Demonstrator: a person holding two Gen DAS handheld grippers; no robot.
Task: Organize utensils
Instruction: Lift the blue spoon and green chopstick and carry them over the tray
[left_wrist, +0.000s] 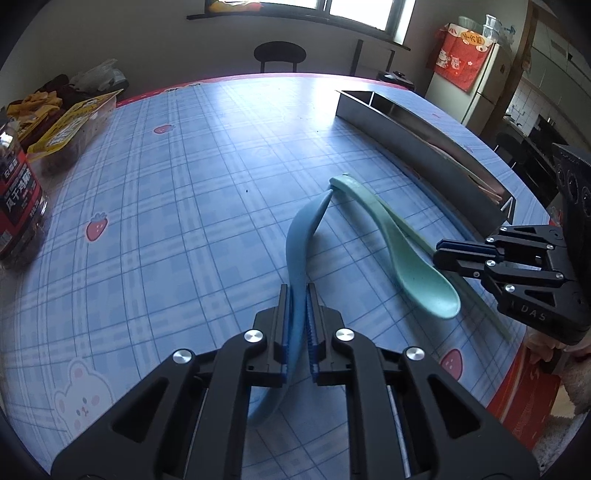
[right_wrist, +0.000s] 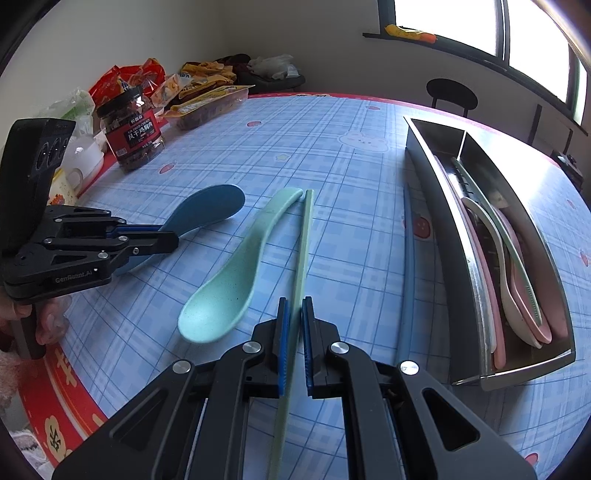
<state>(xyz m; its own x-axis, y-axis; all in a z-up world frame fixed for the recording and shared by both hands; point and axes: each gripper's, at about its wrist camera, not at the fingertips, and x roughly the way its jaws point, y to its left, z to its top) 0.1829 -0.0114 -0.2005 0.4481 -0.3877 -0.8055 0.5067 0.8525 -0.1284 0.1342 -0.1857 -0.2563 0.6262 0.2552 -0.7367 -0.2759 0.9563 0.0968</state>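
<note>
Blue checked cloth with strawberries and bears covered the table (right_wrist: 295, 147), whose far left corner carried a red-labelled jar (right_wrist: 133, 129) and food packets (right_wrist: 207, 107). Along the right edge lay a long steel tray (right_wrist: 436, 206) split by a divider; its near compartment held pink and white spoons (right_wrist: 517, 288) and pale sticks, touching one another. Just left of the tray, on the cloth, lay a blue chopstick (right_wrist: 406, 280). Near the table's front edge the left gripper (left_wrist: 298, 295) was clamped on the handle of a blue spoon (left_wrist: 301, 236), its bowl pointing toward the left edge in the right wrist view. Beside it a green spoon (right_wrist: 225, 280) rested on the cloth, free. The right gripper (right_wrist: 294, 306) was closed on a green chopstick (right_wrist: 304, 236), which ran alongside the green spoon, their far ends nearly touching.
</note>
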